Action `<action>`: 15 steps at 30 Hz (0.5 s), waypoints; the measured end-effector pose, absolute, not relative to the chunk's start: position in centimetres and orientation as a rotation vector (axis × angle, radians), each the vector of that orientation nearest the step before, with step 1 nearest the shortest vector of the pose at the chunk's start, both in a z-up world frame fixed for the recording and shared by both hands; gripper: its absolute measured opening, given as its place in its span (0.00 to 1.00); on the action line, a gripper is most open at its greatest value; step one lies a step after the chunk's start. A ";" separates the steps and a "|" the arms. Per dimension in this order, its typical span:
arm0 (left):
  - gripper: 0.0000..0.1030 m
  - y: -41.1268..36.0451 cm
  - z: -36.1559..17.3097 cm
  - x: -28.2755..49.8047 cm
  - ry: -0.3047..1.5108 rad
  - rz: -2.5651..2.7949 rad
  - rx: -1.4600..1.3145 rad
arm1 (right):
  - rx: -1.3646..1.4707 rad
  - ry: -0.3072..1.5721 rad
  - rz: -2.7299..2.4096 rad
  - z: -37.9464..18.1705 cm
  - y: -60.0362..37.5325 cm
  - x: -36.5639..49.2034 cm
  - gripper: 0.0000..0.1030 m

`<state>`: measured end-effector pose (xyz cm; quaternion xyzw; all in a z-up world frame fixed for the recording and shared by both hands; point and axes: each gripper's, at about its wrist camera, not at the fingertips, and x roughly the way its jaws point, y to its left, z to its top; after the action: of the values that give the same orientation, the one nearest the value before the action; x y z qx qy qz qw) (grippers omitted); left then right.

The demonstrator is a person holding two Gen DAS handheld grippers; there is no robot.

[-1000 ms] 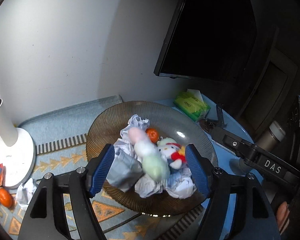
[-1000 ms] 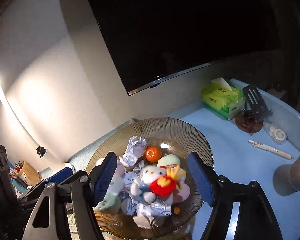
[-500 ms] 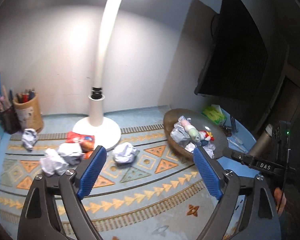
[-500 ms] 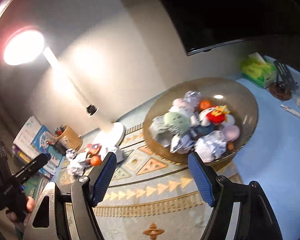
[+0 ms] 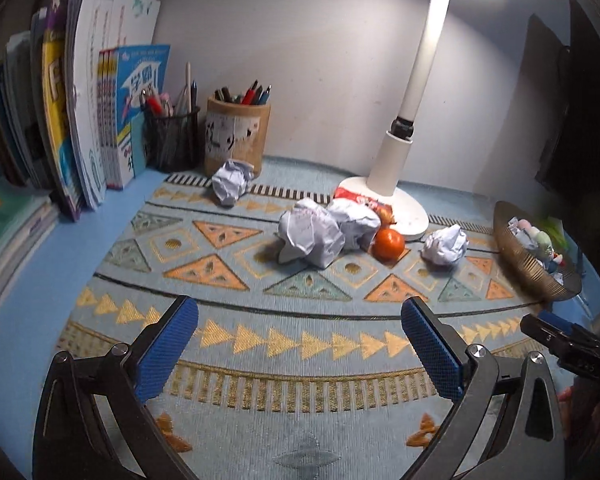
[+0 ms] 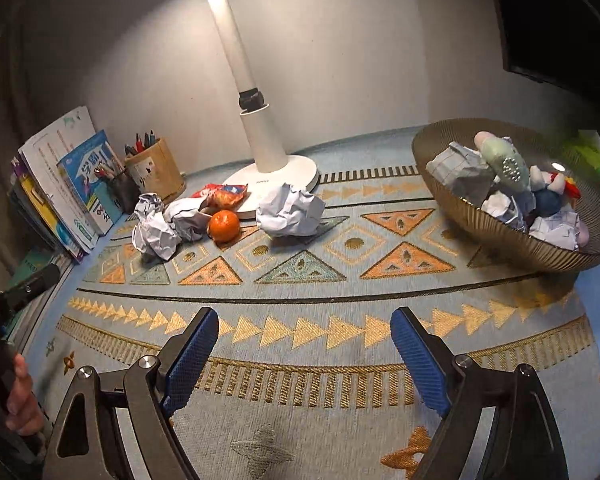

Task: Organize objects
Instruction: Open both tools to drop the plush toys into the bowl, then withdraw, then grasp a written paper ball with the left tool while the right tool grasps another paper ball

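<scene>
Several crumpled paper balls lie on the patterned mat: a big one (image 5: pixel 310 232), one beside it (image 5: pixel 354 220), one by the cup (image 5: pixel 230 180) and one at the right (image 5: pixel 446 244). An orange (image 5: pixel 388 244) and a red snack packet (image 5: pixel 356 198) sit by the lamp base. A brown ribbed bowl (image 6: pixel 512 240) holds paper balls and plush toys. My left gripper (image 5: pixel 300 336) hovers over the mat short of the pile, its jaws still opening, nothing between them. My right gripper (image 6: pixel 304 344) is also opening and empty; the paper ball (image 6: pixel 290 210) and orange (image 6: pixel 224 224) lie ahead of it.
A white lamp (image 5: pixel 396 168) stands at the back of the mat. Two pen holders (image 5: pixel 236 136) and a row of upright books (image 5: pixel 92 120) fill the back left. A dark screen (image 6: pixel 560 20) hangs at the right. A hand (image 6: pixel 16 396) holds the other gripper at the left edge.
Both grippers swung left and down, away from the bowl, to the mat in front of the loose pile. Their jaws have spread wider. The pastel plush toy seen between the left jaws now lies in the bowl.
</scene>
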<state>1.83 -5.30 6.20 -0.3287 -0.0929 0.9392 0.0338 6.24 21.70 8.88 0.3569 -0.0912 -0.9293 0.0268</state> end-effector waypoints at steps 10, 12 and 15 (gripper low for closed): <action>0.99 -6.5 3.1 1.0 -0.426 2.879 -1.074 | 1.133 -0.209 -2.939 7.0 21.7 5.6 0.85; 0.99 -6.6 3.0 0.9 -0.439 2.855 -1.082 | 1.142 -0.173 -2.947 6.9 21.4 5.5 0.86; 0.99 -6.6 3.0 0.9 -0.449 2.840 -1.089 | 1.151 -0.118 -2.955 6.9 20.8 5.6 0.87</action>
<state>0.85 -6.64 2.96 -0.3541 -0.1461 0.9231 0.0335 5.58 20.77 6.87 0.3625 -0.0371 -0.9311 -0.0160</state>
